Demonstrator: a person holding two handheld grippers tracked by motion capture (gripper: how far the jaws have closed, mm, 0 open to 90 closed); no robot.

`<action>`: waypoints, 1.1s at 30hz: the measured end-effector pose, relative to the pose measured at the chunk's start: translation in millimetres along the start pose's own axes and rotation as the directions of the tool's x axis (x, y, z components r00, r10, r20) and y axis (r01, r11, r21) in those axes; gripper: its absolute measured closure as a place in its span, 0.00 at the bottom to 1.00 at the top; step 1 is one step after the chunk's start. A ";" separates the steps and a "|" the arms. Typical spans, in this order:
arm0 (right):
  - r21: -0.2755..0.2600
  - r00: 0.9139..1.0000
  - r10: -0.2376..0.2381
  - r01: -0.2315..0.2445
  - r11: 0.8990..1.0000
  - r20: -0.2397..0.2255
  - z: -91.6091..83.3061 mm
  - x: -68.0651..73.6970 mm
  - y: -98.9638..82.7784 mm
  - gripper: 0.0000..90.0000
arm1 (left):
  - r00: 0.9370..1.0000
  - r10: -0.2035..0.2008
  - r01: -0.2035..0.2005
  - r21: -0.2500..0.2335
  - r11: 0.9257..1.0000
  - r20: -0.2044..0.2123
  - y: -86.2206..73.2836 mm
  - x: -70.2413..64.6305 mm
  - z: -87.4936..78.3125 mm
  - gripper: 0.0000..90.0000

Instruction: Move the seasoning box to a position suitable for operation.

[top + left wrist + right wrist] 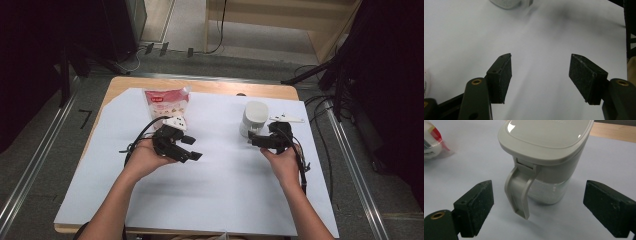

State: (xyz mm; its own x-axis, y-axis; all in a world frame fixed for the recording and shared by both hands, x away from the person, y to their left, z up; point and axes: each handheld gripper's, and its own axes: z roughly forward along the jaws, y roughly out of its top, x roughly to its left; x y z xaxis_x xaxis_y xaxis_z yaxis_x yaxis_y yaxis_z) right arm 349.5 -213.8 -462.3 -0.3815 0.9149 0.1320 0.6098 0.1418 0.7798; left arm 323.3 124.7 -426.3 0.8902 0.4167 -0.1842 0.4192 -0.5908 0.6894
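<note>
High view: a white sheet (215,185) is covering a wooden table (200,86). A pink-and-white pouch (166,103) is lying at the far left of the sheet, and a white jug (253,119) is standing upright at the far right, well apart from the pouch. The left gripper (192,148) is hovering just in front of the pouch, its jaws pointing toward the middle of the sheet and standing apart with nothing between them. The right gripper (254,140) is sitting just beside the jug on its near side, jaws pointing at it; a hand is holding each tool, with the forearms coming in from the near edge. Left gripper view: the two black pads (500,78) are standing wide apart over bare sheet, gripping nothing, while the base of the jug (506,3) is showing at the top edge, well ahead of them. Right gripper view: the jaws are spread wide and are holding nothing, with the pads (477,206) flanking the jug (549,157) but clear of it. The jug's lid is sitting closed, its curved handle (520,192) is facing the camera between the jaws, and its lower body is looking translucent. A corner of the pouch (432,141) is lying at upper left.
</note>
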 end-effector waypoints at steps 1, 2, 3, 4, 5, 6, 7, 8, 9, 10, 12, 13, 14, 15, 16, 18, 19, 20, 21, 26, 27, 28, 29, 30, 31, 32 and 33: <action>0.001 1.000 0.008 -0.008 1.000 0.004 1.3 0.3 1.0 0.11 | 1.000 -0.002 0.002 -0.006 1.000 0.003 0.0 -0.3 0.4 0.40; 0.001 1.000 0.008 -0.008 1.000 0.004 1.3 0.3 1.0 0.11 | 1.000 -0.002 0.002 -0.006 1.000 0.003 0.0 -0.3 0.4 0.40; -0.006 1.000 0.022 -0.022 1.000 0.013 4.1 0.9 4.8 0.11 | 1.000 0.008 -0.008 -0.003 1.000 0.003 0.3 0.0 0.7 0.40; -0.008 0.999 0.029 -0.028 1.000 0.019 5.2 1.7 6.1 0.11 | 1.000 0.008 -0.008 -0.003 1.000 0.003 0.3 0.0 0.7 0.40; -0.010 0.999 0.033 -0.032 0.999 0.027 7.4 2.3 8.4 0.11 | 1.000 0.007 -0.007 -0.003 1.000 0.008 0.3 -0.3 0.9 0.40; -0.009 0.999 0.040 -0.040 0.999 0.032 8.9 3.2 9.8 0.11 | 1.000 0.009 -0.009 -0.002 1.000 0.008 0.3 -0.6 0.7 0.40; -0.015 0.998 0.040 -0.039 0.999 0.040 11.0 3.9 11.3 0.10 | 1.000 0.007 -0.007 -0.004 1.000 0.009 0.1 -0.9 0.5 0.40; -0.016 0.998 0.047 -0.047 0.999 0.040 13.3 4.7 12.8 0.09 | 1.000 0.007 -0.007 -0.004 1.000 0.009 0.1 -0.9 0.5 0.40; -0.011 0.998 0.053 -0.053 0.999 0.044 16.0 5.4 14.7 0.09 | 1.000 0.008 -0.008 -0.005 1.000 -0.005 -0.3 -1.3 -0.8 0.40; -0.011 0.998 0.053 -0.053 0.999 0.044 16.0 5.4 14.7 0.09 | 1.000 0.008 -0.008 -0.005 1.000 -0.005 -0.3 -1.3 -0.8 0.40; -0.002 0.998 0.049 -0.049 0.999 0.048 19.7 7.3 17.7 0.09 | 1.000 0.011 -0.011 -0.022 1.000 0.000 -1.8 -2.7 -2.6 0.42; -0.008 0.997 0.044 -0.043 0.999 0.057 20.2 8.0 18.1 0.09 | 1.000 0.020 -0.020 -0.015 1.000 -0.003 -1.8 -3.1 -2.3 0.42; -0.011 0.997 0.041 -0.041 0.999 0.067 21.2 8.3 18.5 0.09 | 1.000 0.024 -0.024 -0.013 1.000 -0.006 -1.8 -3.0 -1.6 0.42; -0.007 0.996 0.045 -0.044 0.999 0.077 22.8 8.2 19.2 0.09 | 1.000 0.017 -0.017 -0.013 1.000 -0.001 -1.6 -2.7 -0.7 0.42; -0.006 0.995 0.057 -0.057 0.998 0.082 25.6 7.6 19.9 0.08 | 1.000 0.017 -0.017 -0.013 1.000 -0.001 -1.6 -2.7 -0.7 0.42; -0.021 0.993 0.085 -0.084 0.996 0.087 29.9 5.6 21.0 0.08 | 1.000 0.020 -0.020 -0.014 1.000 0.003 -1.3 -1.8 0.6 0.42; -0.021 0.991 0.102 -0.101 0.995 0.090 33.0 5.5 22.2 0.08 | 1.000 0.023 -0.023 -0.003 1.000 0.001 -0.7 -2.1 0.9 0.42; -0.022 0.990 0.097 -0.095 0.995 0.101 35.1 6.0 22.6 0.07 | 1.000 0.024 -0.024 -0.002 1.000 0.002 -0.6 -2.2 1.0 0.42; -0.022 0.988 0.101 -0.099 0.995 0.121 37.8 8.1 23.8 0.08 | 1.000 0.024 -0.024 -0.002 1.000 0.001 -0.6 -2.2 1.0 0.42; -0.034 0.982 0.094 -0.090 0.995 0.165 48.4 11.9 27.0 0.08 | 1.000 0.022 -0.022 -0.003 1.000 -0.007 -0.8 -2.1 0.6 0.42; -0.037 0.980 0.092 -0.087 0.996 0.174 50.2 12.1 27.4 0.08 | 1.000 0.023 -0.023 -0.001 1.000 -0.007 -0.8 -1.8 0.3 0.42; -0.044 0.979 0.094 -0.087 0.995 0.179 52.0 12.8 27.1 0.09 | 1.000 0.023 -0.023 -0.001 1.000 -0.007 -0.8 -1.8 0.3 0.42; -0.056 0.978 0.094 -0.085 0.995 0.184 54.0 12.6 26.7 0.10 | 1.000 0.021 -0.021 -0.002 1.000 -0.008 -0.7 -1.8 0.5 0.42; -0.062 0.975 0.102 -0.091 0.994 0.199 55.4 14.2 26.4 0.10 | 1.000 0.021 -0.021 -0.003 1.000 -0.005 -0.6 -1.9 0.9 0.42; -0.066 0.974 0.103 -0.092 0.994 0.201 56.1 14.9 25.9 0.10 | 1.000 0.021 -0.021 -0.005 1.000 -0.008 -0.5 -3.0 1.7 0.42; -0.073 0.971 0.105 -0.092 0.993 0.214 57.7 16.1 25.2 0.10 | 1.000 0.022 -0.022 -0.008 1.000 -0.004 -0.6 -3.4 2.2 0.43; -0.079 0.970 0.110 -0.095 0.992 0.218 58.7 16.9 25.1 0.09 | 1.000 0.026 -0.026 -0.003 1.000 0.000 -0.2 -3.5 2.4 0.43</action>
State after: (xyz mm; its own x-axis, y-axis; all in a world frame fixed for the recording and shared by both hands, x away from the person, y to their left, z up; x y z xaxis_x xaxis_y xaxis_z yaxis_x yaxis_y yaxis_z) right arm 399.1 -172.6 -476.4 -0.1517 0.9851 0.0807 0.5868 0.0241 0.8094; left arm 320.5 121.7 -427.5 0.9007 0.4012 -0.1667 0.3956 -0.5990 0.6962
